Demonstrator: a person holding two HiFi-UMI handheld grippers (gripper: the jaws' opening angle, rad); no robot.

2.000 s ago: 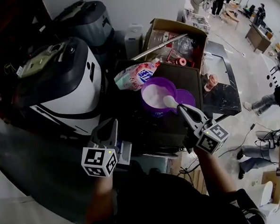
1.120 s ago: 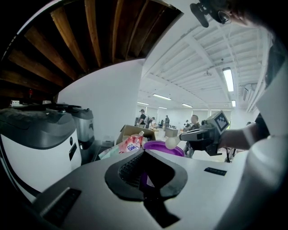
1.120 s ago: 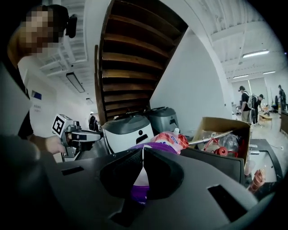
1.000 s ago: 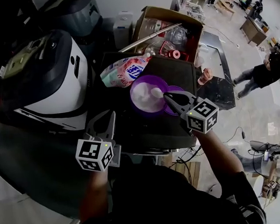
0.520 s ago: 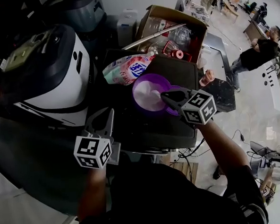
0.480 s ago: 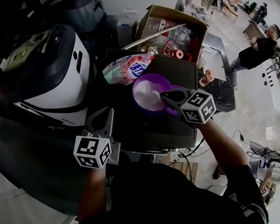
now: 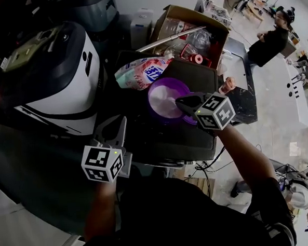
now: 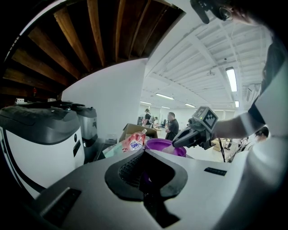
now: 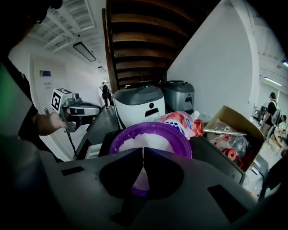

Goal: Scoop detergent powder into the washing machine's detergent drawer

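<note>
In the head view the task looks to be at the scooping step, with no powder seen moved to the drawer yet. The purple tub point(image 7: 162, 91) stands on the dark top point(image 7: 160, 140), white powder point(image 7: 162, 97) showing inside it. The right tool point(image 7: 181, 102) reaches over the tub's near rim. The left tool point(image 7: 115, 128) hangs at the front edge, well apart from the tub, its jaws spread in a V with nothing between them. A pale piece just beside its cube may be the pulled-out drawer point(image 7: 127, 166), though that is hard to make out. In the left gripper view the left tool point(image 8: 146, 173) shows a wide gap between its pads and only the tub point(image 8: 159, 144) far beyond. The right tool point(image 8: 176, 143) dips its tip inside the rim, and a pale scoop point(image 8: 170, 149) seems to sit at that tip. In the right gripper view the right tool point(image 9: 141, 155) has its jaws pressed together to a thin slit low over the powder point(image 9: 148, 140), by my reading clamped on the scoop's handle. The left tool point(image 9: 92, 109) waits off to the side, and the drawer point(image 9: 91, 151) appears open at the top's front corner. What is left, I judge, is lifting a load, carrying it to the drawer and tipping it in.
</note>
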